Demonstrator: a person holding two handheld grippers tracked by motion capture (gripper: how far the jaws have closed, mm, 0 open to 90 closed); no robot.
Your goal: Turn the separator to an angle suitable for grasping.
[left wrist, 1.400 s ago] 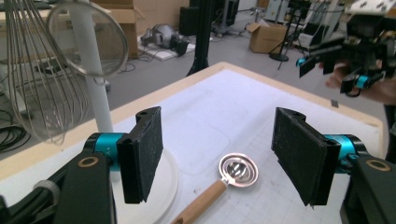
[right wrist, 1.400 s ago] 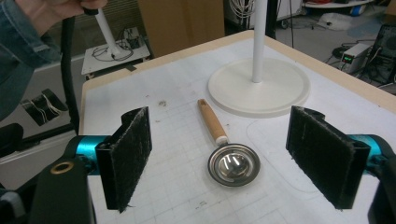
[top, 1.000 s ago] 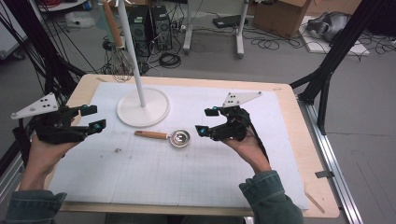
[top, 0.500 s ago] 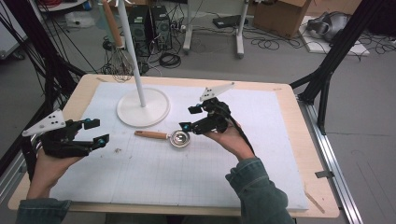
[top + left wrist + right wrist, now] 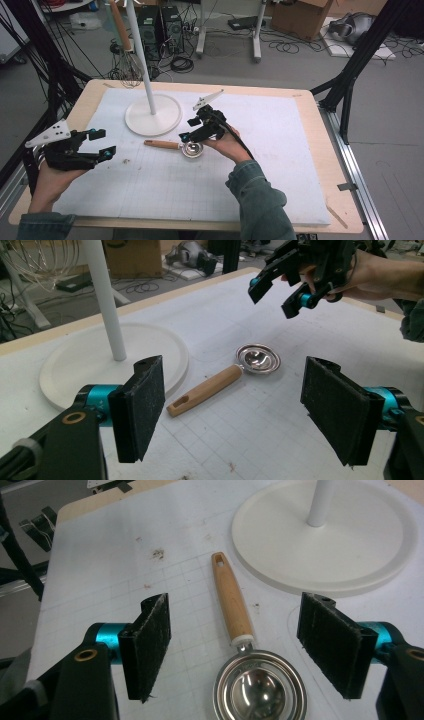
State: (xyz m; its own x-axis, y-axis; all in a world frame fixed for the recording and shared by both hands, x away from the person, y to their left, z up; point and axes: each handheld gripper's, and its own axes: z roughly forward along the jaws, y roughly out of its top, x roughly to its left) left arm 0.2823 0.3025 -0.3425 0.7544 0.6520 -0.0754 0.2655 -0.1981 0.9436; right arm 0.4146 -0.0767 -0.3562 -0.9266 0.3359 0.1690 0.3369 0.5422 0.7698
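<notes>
Approaching for a pick: right gripper (image 5: 192,129) poised with jaws spread, just narrowing, nothing pinched; strainer (image 5: 240,645) lying between and below them. Next: lowering, then closing on wooden handle (image 5: 231,599). Left gripper (image 5: 100,142) spread, empty.

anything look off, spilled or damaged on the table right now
Nothing is damaged or knocked over. The wooden-handled metal scoop lies flat on the white gridded mat, bowl up. The only oddity is a few small dark crumbs scattered on the mat past the handle's end.
</notes>
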